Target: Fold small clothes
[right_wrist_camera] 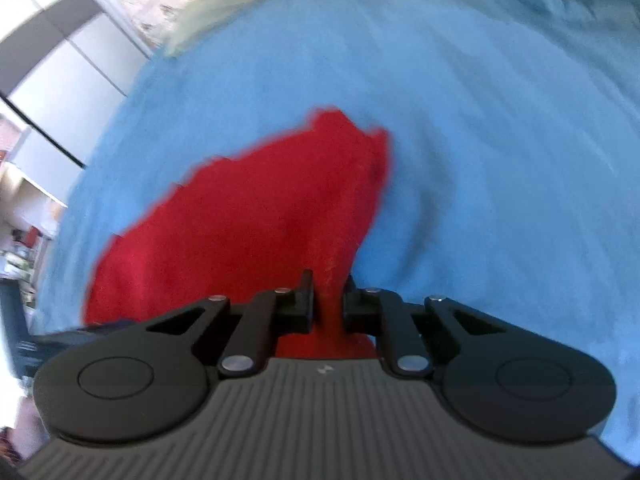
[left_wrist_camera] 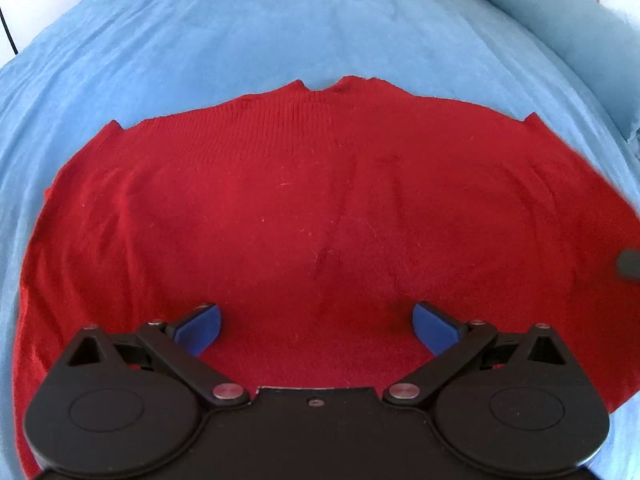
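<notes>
A small red knit sweater (left_wrist_camera: 312, 208) lies spread flat on a blue bed cover (left_wrist_camera: 280, 24), neck edge at the far side. My left gripper (left_wrist_camera: 316, 322) hovers over the sweater's near middle, its blue pads (left_wrist_camera: 200, 326) wide apart and empty. In the right wrist view my right gripper (right_wrist_camera: 328, 300) is shut on a pinched ridge at the right edge of the sweater (right_wrist_camera: 248, 220), and the cloth rises from the bed into the jaws. A dark bit of the right gripper shows at the left wrist view's right edge (left_wrist_camera: 630, 264).
A light blue pillow or bolster (left_wrist_camera: 560, 24) lies at the far right of the bed. White cupboard doors (right_wrist_camera: 72, 76) and cluttered shelves (right_wrist_camera: 24, 248) stand beyond the bed's left side. The right wrist view is motion-blurred.
</notes>
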The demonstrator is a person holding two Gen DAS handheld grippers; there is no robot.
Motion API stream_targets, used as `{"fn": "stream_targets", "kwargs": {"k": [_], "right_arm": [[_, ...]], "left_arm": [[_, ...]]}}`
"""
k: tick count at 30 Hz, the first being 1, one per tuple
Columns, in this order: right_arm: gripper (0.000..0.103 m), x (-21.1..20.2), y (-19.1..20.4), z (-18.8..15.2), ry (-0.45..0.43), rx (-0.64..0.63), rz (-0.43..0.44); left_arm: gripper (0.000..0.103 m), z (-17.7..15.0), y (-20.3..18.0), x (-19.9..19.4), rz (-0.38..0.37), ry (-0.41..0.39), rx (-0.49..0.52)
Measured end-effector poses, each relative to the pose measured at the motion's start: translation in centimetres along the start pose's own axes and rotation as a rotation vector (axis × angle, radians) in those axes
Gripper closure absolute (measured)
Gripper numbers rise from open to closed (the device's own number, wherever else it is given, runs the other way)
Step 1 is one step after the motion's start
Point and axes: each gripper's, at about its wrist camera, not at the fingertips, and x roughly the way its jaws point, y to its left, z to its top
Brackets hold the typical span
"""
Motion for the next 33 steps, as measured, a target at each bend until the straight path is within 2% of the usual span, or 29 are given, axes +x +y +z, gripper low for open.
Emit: {"fn": "stream_targets", "kwargs": {"k": [3, 6, 10, 13, 15, 18, 21, 22, 23, 24, 25, 26, 29, 31, 33], "right_arm": [[0.077, -2.0, 5.1, 1.1, -0.059, -0.05, 0.096], [0.077, -2.4, 11.1, 1.8, -0.084, -0.106, 0.209], [0.077, -0.2, 20.0, 0.5, -0.041, -0.233, 0.362], [0.077, 3.6, 25.4, -2.4, 0.037, -0.348, 0.421], [0.077, 7.2, 27.7, -5.0, 0.111, -0.412, 0.412], [0.077, 12.7, 29.2, -8.8, 0.212, -0.503, 0.349], [0.076, 13.7, 29.7, -10.3, 0.215, -0.559, 0.325], [0.072, 13.5, 29.8, -10.3, 0.209, -0.57, 0.332], [0.059, 13.0, 29.8, -10.2, 0.207, -0.569, 0.344], [0.05, 12.6, 29.7, -9.9, 0.217, -0.559, 0.37], [0.033, 12.3, 29.8, -9.5, 0.222, -0.544, 0.395], [0.024, 11.4, 29.3, -8.9, 0.21, -0.518, 0.431], [0.012, 7.5, 27.8, -6.6, 0.112, -0.479, 0.47], [0.007, 5.4, 26.5, -5.4, 0.047, -0.473, 0.412], [0.007, 3.7, 24.8, -4.8, 0.002, -0.509, 0.294]], "left_arm": [[0.002, 0.3, 1.6, -2.4, -0.001, -0.053, -0.027], [0.002, 0.1, 4.7, -5.5, 0.053, -0.098, -0.039], [0.002, -1.5, 10.6, -8.7, 0.14, -0.101, -0.077], [0.002, -3.7, 15.1, -9.8, 0.2, -0.086, -0.123], [0.002, -5.6, 17.8, -9.6, 0.229, -0.06, -0.157], [0.002, -7.9, 20.6, -9.0, 0.241, -0.02, -0.206], [0.002, -9.5, 22.1, -9.0, 0.228, -0.014, -0.242], [0.002, -9.7, 22.3, -9.1, 0.224, -0.017, -0.249], [0.002, -9.9, 22.6, -9.2, 0.218, -0.019, -0.256], [0.002, -9.9, 22.7, -9.4, 0.211, -0.019, -0.26], [0.002, -9.9, 22.8, -9.5, 0.204, -0.019, -0.263], [0.002, -9.8, 22.8, -9.8, 0.196, -0.021, -0.266], [0.002, -9.2, 22.2, -11.8, 0.155, -0.054, -0.278], [0.002, -8.5, 21.6, -12.9, 0.101, -0.076, -0.29], [0.002, -7.7, 20.5, -13.6, 0.036, -0.098, -0.288]]}}
